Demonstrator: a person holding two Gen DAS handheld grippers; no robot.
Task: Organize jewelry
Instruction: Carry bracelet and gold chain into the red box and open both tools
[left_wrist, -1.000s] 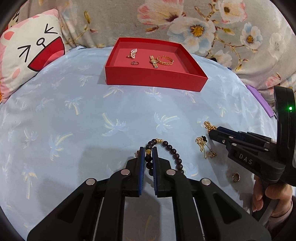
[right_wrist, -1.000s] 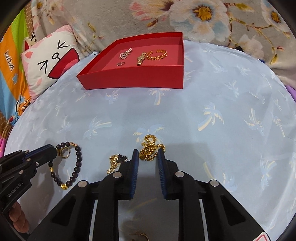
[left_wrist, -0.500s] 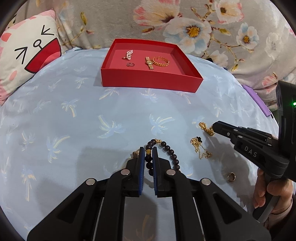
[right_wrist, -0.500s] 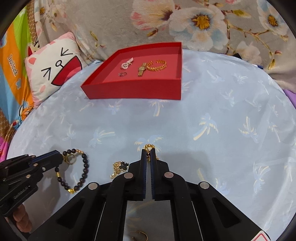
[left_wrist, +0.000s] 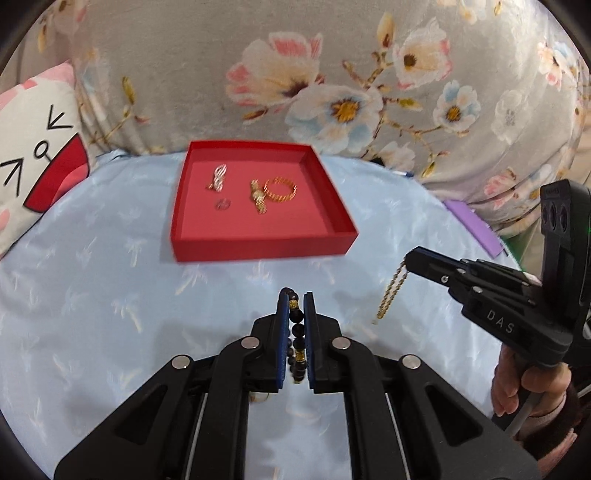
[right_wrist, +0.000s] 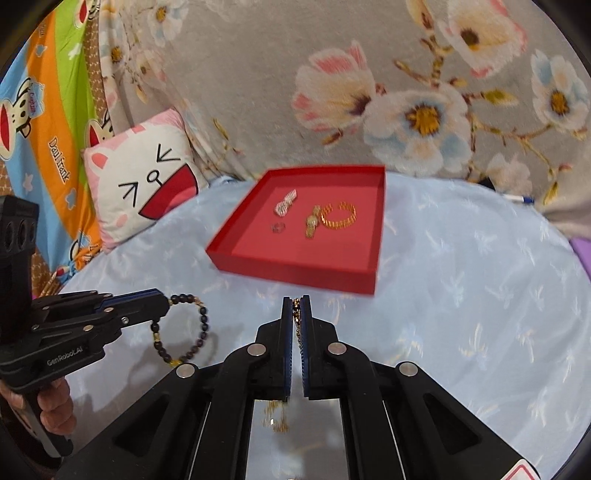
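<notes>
My left gripper (left_wrist: 296, 295) is shut on a dark beaded bracelet (left_wrist: 297, 334) with gold spacers, lifted off the blue sheet; from the right wrist view the bracelet (right_wrist: 201, 332) hangs as a loop from that gripper (right_wrist: 164, 302). My right gripper (right_wrist: 295, 300) is shut on a gold chain (right_wrist: 296, 314), which dangles below its tip (left_wrist: 408, 260) as a thin strand (left_wrist: 391, 291). Ahead lies a red tray (left_wrist: 258, 247) holding a gold bangle (left_wrist: 280, 189), a gold watch (left_wrist: 258, 195), a small ring (left_wrist: 222, 204) and a pale crystal piece (left_wrist: 218, 177).
More gold jewelry (right_wrist: 275, 417) lies on the blue palm-print sheet (left_wrist: 92, 295) under my right gripper. A cat-face pillow (right_wrist: 147, 184) sits at the left, a floral blanket (left_wrist: 332, 74) behind the tray, a purple item (left_wrist: 472, 227) at the right edge.
My right gripper shut on the gold chain. Both grippers then rose from the sheet, carrying the chain and the beaded bracelet up, and the tray now sits closer in view.
</notes>
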